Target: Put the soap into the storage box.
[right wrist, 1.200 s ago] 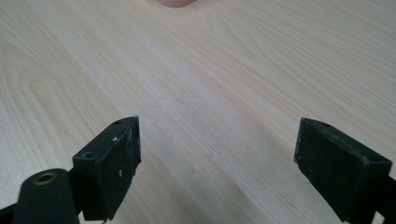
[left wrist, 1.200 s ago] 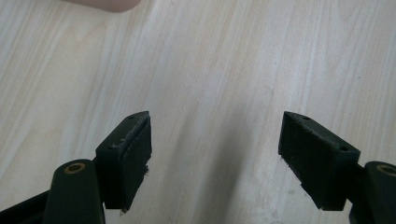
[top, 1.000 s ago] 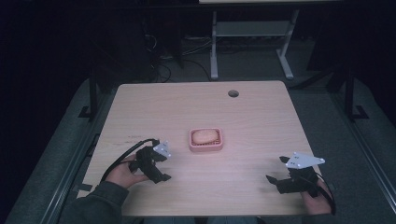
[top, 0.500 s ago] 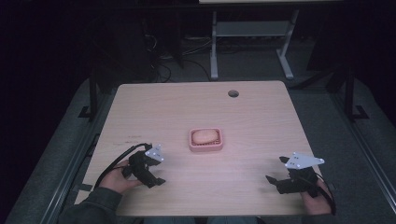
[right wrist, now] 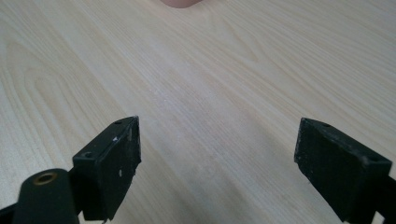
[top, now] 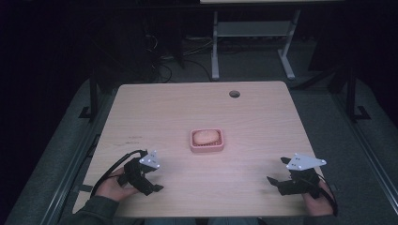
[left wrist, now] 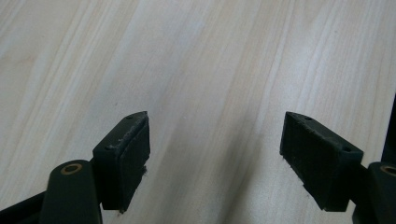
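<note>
One pink dish [top: 207, 141] sits just below the middle of the high view, a pale rounded lump [top: 205, 136] lying in it; whether that lump is soap or food is hard to tell in this dim light. Its edge also shows at the top of the right gripper view [right wrist: 181, 3].

Both grippers are well apart from the dish, so any reach has to cross bare table [top: 178, 108]. A likely slip, I judge, is a jaw catching the low rim and pushing the light dish along the smooth wood instead of closing around it; a pinch on the lump alone might tip it out.

At the lower left of the high view, the left gripper [top: 156, 186] hangs low over the wood, held in a hand [top: 114, 185], pointing to the lower right. Its jaws have just been opening and stand apart with nothing between them [left wrist: 214, 154].

At the lower right, the right gripper [top: 272, 180] points left, jaws spread wide and empty [right wrist: 217, 161].
</note>
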The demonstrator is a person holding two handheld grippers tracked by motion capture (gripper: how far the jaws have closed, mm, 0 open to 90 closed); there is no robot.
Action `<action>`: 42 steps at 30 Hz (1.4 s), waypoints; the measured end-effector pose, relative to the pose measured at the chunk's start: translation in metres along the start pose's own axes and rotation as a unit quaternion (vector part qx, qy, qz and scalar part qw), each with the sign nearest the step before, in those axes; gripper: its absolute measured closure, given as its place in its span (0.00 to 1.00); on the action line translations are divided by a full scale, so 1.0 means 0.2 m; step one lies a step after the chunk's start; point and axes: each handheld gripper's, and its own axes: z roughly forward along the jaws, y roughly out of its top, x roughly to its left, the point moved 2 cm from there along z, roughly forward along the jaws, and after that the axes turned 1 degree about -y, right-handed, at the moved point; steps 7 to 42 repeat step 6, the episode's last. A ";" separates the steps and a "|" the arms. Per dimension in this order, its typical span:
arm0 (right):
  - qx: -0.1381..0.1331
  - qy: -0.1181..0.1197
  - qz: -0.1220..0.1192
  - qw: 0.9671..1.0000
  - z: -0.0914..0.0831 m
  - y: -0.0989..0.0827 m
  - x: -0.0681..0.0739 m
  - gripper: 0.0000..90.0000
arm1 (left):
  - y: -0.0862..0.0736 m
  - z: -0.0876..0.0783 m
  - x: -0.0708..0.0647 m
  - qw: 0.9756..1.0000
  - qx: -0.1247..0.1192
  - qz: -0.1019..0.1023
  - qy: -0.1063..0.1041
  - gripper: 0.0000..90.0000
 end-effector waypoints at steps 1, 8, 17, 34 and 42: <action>0.001 0.000 -0.001 1.000 0.00 0.00 0.00 0.16 | -0.01 0.00 0.00 1.000 0.006 0.001 -0.001 0.27; -0.001 0.002 -0.002 1.000 0.00 0.00 0.00 0.16 | -0.03 0.01 0.00 1.000 0.008 -0.002 0.001 0.27; -0.001 0.002 -0.002 1.000 0.00 0.00 0.00 0.16 | -0.03 0.01 0.00 1.000 0.008 -0.002 0.001 0.27; -0.001 0.002 -0.002 1.000 0.00 0.00 0.00 0.16 | -0.03 0.01 0.00 1.000 0.008 -0.002 0.001 0.27; -0.001 0.002 -0.002 1.000 0.00 0.00 0.00 0.16 | -0.03 0.01 0.00 1.000 0.008 -0.002 0.001 0.27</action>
